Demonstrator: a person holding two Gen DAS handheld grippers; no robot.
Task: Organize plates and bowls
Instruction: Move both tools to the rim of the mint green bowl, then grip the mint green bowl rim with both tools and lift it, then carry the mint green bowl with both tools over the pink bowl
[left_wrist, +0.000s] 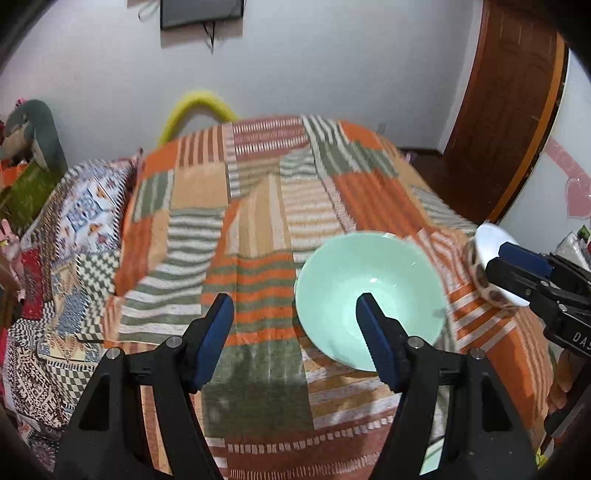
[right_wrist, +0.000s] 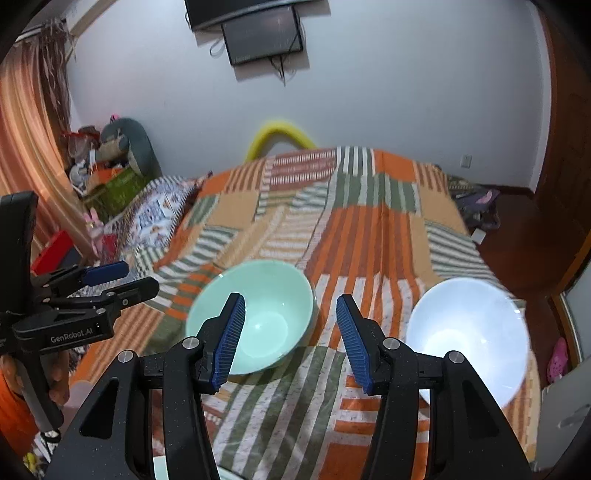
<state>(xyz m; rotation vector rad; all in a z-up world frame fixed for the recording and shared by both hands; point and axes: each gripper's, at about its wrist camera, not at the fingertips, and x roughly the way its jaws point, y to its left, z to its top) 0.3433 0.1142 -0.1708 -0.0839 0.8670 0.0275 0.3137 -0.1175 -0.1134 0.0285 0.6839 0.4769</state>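
**A:** Now, starting at the left side of the bed: a patterned quilt (left_wrist: 85, 206) lies bunched along that edge, and the striped blanket (left_wrist: 258, 206) runs flat and bare from there across the middle to the far edge.

**B:** And the left gripper (left_wrist: 295, 325)?

**A:** Hovering over the near part of the blanket with its jaws spread wide and nothing between them. Its left finger is over bare cloth. Its right finger shows in front of the mint bowl (left_wrist: 354, 273), though whether it touches I cannot tell.

**B:** Where does that bowl sit?

**A:** Upright on the blanket, toward the near edge and a little right of the middle. There is open cloth to its left and behind it.

**B:** Moving right?

**A:** The right gripper (right_wrist: 290, 325) hangs over the strip of blanket between the two bowls, jaws apart and gripping nothing. Its left finger overlaps the mint bowl in the right wrist view, and its right finger stands clear of both.

**B:** The second bowl?

**A:** The white bowl (right_wrist: 469, 332) sits upright, hard against the right edge of the bed and apart from the mint one. Little cloth is left beyond its rim before the drop to the floor. A brown door (left_wrist: 509, 110) stands past the far right corner.
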